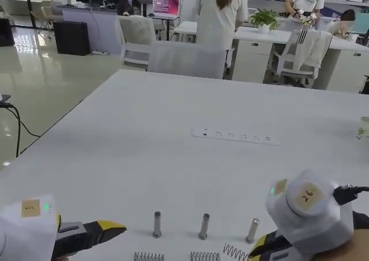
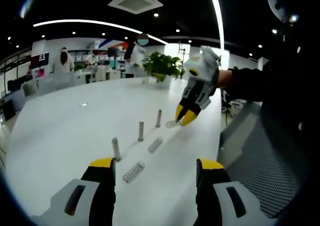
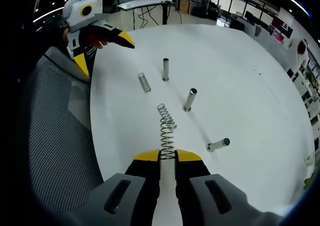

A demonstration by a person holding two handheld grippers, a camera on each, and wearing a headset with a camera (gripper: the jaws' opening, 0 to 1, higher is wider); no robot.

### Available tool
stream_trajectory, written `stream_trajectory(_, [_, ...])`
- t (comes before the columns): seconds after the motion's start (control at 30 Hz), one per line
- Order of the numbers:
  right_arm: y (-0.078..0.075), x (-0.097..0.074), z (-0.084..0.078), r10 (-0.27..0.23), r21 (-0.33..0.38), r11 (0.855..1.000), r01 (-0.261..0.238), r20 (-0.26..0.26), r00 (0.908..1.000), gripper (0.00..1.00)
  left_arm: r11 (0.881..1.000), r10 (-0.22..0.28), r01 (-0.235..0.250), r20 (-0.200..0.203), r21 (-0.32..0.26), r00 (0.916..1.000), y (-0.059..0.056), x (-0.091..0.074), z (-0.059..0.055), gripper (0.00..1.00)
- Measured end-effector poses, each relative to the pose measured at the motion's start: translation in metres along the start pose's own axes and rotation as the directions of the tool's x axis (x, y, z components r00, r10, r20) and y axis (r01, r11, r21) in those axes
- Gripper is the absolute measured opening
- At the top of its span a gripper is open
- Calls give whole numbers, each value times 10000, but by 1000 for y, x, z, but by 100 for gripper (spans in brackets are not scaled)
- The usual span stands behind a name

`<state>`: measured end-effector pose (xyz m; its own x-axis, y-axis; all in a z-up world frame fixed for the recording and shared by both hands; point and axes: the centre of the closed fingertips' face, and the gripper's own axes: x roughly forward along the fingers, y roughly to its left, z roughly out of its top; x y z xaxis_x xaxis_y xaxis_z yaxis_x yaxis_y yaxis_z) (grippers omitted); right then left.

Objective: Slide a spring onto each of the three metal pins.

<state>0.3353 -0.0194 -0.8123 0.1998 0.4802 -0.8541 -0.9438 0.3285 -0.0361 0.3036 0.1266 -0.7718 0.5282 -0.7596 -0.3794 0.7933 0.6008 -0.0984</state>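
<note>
Three upright metal pins stand in a row near the front edge of the white table: left (image 1: 157, 224), middle (image 1: 204, 226) and right (image 1: 252, 230). In front of them lie two loose springs (image 1: 149, 256) (image 1: 204, 256). My right gripper (image 3: 167, 157) is shut on one end of a third spring (image 3: 167, 136), which juts forward from its jaws close to the right pin (image 3: 218, 145). The same gripper (image 1: 262, 249) shows at the bottom right of the head view. My left gripper (image 2: 156, 164) is open and holds nothing, hovering just left of the left pin (image 2: 116, 149).
A white power strip (image 1: 235, 136) lies mid-table beyond the pins. A grey mesh chair (image 3: 55, 136) sits against the table's near edge. Behind the table are desks, chairs and people standing. Open table surface stretches beyond the pins.
</note>
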Motion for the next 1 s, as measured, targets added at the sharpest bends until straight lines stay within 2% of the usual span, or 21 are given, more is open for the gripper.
stream_trajectory(0.37, [16, -6, 20, 252, -465, 9986, -234, 384, 9989, 8, 9972, -706, 705, 19, 232, 9975, -12, 15, 14, 47])
stream_trajectory(0.63, [27, -6, 28, 505, -768, 9959, -472, 407, 9979, 8, 9923, -1179, 1181, -74, 364, 9930, -22, 27, 17, 40])
stream_trajectory(0.83, [32, -6, 39, 691, -1059, 9924, -634, 509, 9963, 8, 9898, -1375, 1373, 29, 391, 9905, -24, 32, 22, 36])
stream_trajectory(1.0, [36, -3, 45, 804, -1226, 9898, -722, 636, 9947, 8, 9878, -1501, 1497, 51, 439, 9887, -26, 37, 21, 32])
